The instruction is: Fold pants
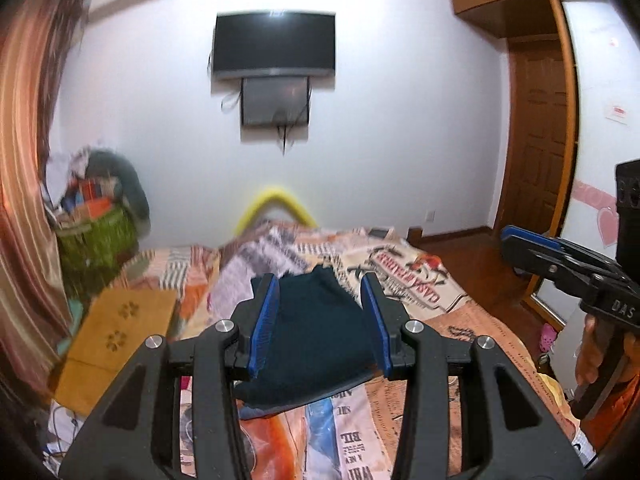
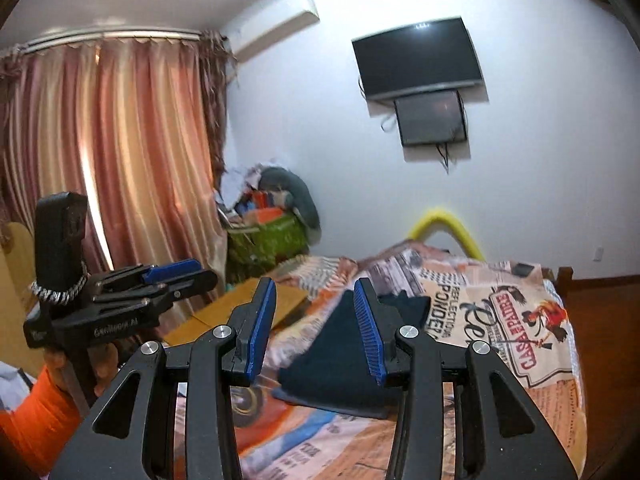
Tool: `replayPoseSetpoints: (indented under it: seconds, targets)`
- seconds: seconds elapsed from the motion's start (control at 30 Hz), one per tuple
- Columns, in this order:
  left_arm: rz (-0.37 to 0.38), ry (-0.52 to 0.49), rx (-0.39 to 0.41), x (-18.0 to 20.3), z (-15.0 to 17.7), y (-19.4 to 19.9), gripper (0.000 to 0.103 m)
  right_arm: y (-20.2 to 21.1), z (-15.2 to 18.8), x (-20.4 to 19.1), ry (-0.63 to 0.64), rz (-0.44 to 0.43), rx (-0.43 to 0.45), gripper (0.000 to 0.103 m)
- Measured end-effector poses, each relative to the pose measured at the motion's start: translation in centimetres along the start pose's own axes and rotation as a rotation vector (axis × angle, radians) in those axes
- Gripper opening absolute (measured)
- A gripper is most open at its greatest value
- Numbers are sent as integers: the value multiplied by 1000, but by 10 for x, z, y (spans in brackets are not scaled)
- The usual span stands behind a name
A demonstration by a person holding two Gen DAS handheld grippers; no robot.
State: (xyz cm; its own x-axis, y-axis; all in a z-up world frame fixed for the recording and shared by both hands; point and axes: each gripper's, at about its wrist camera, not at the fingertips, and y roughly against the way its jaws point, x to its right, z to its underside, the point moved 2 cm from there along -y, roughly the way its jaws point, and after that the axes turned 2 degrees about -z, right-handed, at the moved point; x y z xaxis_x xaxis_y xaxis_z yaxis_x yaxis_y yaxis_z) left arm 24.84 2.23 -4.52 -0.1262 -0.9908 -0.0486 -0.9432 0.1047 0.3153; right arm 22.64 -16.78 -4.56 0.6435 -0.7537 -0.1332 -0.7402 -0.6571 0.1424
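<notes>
Left wrist view first: the bed (image 1: 460, 320) with its newspaper-print cover fills everything ahead of and under the fingers, and the dark pants (image 1: 316, 340) lie on it as a compact folded bundle, seen through the gap between the left gripper (image 1: 320, 304) pads but not touching them. Both grippers look raised off the bed; the left one's fingers stand apart with nothing in them, and the right gripper (image 2: 316, 304) is the same, pads apart and empty.

So the fold looks basically done to me, maybe just a last tidy-up left.

Other stuff, big to small: pink curtain (image 2: 120, 152) off to the left of the right fingers, TV (image 1: 274, 44) on the wall above them, stuffed green basket (image 2: 268, 240), tan cardboard sheet (image 1: 116, 320) beside the pants. Nothing sits between fingers and pants.
</notes>
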Motion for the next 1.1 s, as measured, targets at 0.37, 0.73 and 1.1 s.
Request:
replayPoseSetpoints:
  seconds: [0.37, 0.73, 1.1]
  targets:
    - [-34, 48, 162, 19, 7, 85, 50, 52, 2, -32, 45, 34, 131, 46]
    - [-74, 40, 216, 24, 22, 114, 100, 58, 15, -39, 44, 83, 136, 77]
    - [-69, 37, 218, 28, 31, 114, 102, 72, 18, -43, 71, 157, 193, 103]
